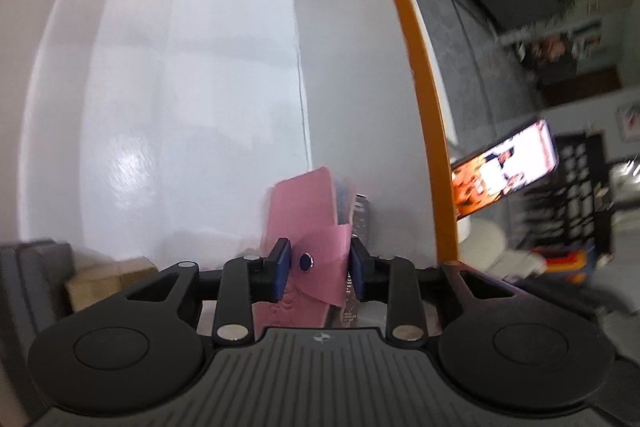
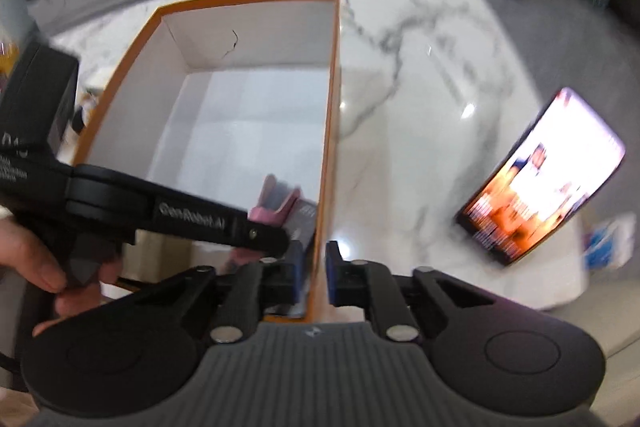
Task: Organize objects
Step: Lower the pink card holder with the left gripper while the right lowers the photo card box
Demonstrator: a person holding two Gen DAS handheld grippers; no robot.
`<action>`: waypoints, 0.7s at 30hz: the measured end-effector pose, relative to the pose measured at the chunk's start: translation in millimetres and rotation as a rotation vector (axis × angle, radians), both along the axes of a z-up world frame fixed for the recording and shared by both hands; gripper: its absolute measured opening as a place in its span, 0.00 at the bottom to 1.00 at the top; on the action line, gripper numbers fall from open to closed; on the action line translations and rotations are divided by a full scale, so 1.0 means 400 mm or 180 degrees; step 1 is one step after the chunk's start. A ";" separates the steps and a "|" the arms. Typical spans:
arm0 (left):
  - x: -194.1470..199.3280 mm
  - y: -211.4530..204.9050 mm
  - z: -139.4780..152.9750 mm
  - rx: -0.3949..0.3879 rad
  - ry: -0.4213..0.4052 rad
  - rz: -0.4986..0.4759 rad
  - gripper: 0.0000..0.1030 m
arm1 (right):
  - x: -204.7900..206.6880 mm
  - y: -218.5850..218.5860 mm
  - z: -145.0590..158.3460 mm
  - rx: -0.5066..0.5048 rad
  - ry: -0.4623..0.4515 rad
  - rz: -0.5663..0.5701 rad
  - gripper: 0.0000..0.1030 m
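My left gripper [image 1: 319,269] is inside the orange-rimmed white box [image 1: 416,67], shut on a pink wallet [image 1: 302,215] with a dark snap, held upright near the box's right wall. A grey card-like item [image 1: 360,223] stands beside it. In the right wrist view the wallet [image 2: 274,205] shows low in the box with the left gripper's arm across it. My right gripper [image 2: 314,271] is shut on the box's orange right wall [image 2: 330,131] at its near end.
The box sits on a white marble table [image 2: 420,67]. A lit phone [image 2: 540,179] lies on the table right of the box, also in the left wrist view [image 1: 504,171]. A tan block [image 1: 104,283] and dark item [image 1: 36,275] sit in the box's left.
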State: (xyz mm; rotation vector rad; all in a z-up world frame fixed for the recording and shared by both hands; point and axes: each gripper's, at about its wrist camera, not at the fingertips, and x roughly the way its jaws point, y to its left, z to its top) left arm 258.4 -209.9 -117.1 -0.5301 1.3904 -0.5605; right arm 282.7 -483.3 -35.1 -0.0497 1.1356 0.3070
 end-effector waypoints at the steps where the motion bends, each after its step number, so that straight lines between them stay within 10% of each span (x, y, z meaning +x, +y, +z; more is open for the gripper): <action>1: 0.000 0.008 -0.009 -0.0080 0.0067 0.0077 0.34 | 0.002 -0.010 -0.003 0.0092 0.0027 -0.0081 0.10; 4: -0.002 0.032 -0.038 -0.0350 0.0298 0.0338 0.33 | 0.008 -0.023 -0.007 0.0223 0.0089 -0.0187 0.10; 16: -0.018 -0.030 0.026 -0.0016 -0.0202 -0.0149 0.52 | 0.010 -0.003 -0.012 0.0051 0.0049 -0.0038 0.15; 21: -0.031 -0.027 0.051 0.0141 -0.0420 -0.0187 0.40 | 0.001 0.000 -0.013 -0.0047 -0.0012 -0.0007 0.15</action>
